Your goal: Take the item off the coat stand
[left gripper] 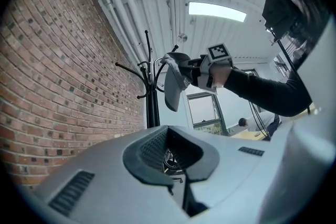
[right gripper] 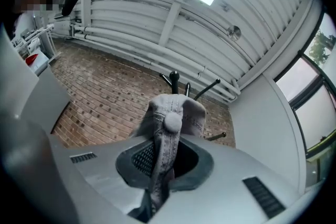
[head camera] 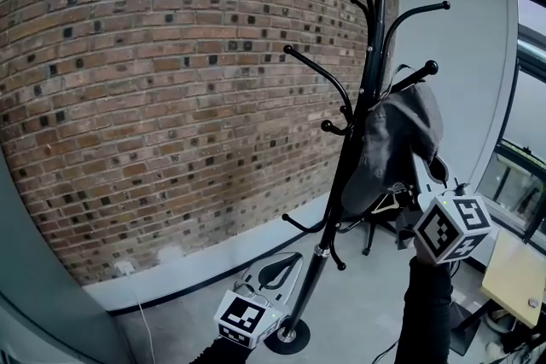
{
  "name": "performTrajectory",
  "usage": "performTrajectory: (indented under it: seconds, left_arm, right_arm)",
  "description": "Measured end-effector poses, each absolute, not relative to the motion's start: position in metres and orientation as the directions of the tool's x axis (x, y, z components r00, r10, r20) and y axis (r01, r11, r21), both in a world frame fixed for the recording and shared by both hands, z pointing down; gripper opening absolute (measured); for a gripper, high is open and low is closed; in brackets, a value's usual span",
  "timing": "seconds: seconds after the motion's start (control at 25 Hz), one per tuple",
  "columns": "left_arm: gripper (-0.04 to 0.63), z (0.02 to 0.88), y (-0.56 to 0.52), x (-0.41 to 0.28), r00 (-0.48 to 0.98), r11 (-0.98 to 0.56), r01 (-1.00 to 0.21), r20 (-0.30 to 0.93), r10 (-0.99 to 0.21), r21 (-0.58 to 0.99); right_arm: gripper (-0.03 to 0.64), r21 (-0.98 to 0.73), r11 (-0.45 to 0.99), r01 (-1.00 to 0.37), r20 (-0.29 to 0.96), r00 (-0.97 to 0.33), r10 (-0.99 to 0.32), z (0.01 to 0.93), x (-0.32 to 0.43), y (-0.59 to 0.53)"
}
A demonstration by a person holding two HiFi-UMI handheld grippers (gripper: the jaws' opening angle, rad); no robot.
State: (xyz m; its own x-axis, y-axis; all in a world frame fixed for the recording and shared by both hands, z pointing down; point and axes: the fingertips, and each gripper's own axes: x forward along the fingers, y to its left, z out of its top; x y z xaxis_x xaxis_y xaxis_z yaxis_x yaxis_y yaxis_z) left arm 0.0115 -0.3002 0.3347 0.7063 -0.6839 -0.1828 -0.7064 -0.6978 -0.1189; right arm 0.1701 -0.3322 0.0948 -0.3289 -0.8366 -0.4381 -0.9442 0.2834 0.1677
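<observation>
A black coat stand (head camera: 363, 98) with curved hooks rises in front of the brick wall. A grey cap (head camera: 397, 141) hangs at its right side, just under a ball-tipped hook (head camera: 429, 66); I cannot tell whether it still rests on that hook. My right gripper (head camera: 406, 207) is shut on the cap's lower part. In the right gripper view the cap's fabric (right gripper: 169, 123) is pinched between the jaws of the right gripper (right gripper: 160, 181), with the stand's top (right gripper: 174, 78) behind. My left gripper (head camera: 277, 270) is low, near the stand's base, shut and holding nothing. The left gripper view shows the cap (left gripper: 173, 84) beside the stand (left gripper: 151, 97).
The brick wall (head camera: 153, 98) runs behind the stand. The stand's round base (head camera: 286, 339) sits on the grey floor close to my left gripper. A window (head camera: 525, 141) and a yellow tabletop (head camera: 512, 277) are at the right. A dark chair frame (head camera: 375, 226) stands behind the pole.
</observation>
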Motion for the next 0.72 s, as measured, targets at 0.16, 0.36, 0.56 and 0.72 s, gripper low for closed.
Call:
performTrajectory:
  seconds: [0.16, 0.36, 0.56, 0.72]
  left_arm:
    - [0.008, 0.335, -0.301, 0.014, 0.707, -0.699, -0.705, -0.185, -0.683, -0.115]
    - [0.008, 0.334, -0.3, 0.022, 0.717, -0.709, -0.695, -0.187, -0.672, -0.116]
    - [0.008, 0.333, -0.3, 0.033, 0.731, -0.725, -0.68, -0.185, -0.657, -0.113]
    - [0.008, 0.333, -0.298, 0.045, 0.748, -0.742, -0.66, -0.187, -0.637, -0.115]
  right_arm:
    - [0.023, 0.17, 0.287, -0.943, -0.494, -0.333, -0.803, 0.07, 0.172, -0.308]
    - [0.023, 0.18, 0.294, -0.939, -0.544, -0.344, -0.765, 0.049, 0.175, -0.278]
    - [0.023, 0.213, 0.288, -0.934, -0.572, -0.358, -0.738, 0.041, 0.177, -0.25]
    - [0.023, 0.224, 0.281, -0.933, -0.58, -0.36, -0.731, 0.043, 0.183, -0.23]
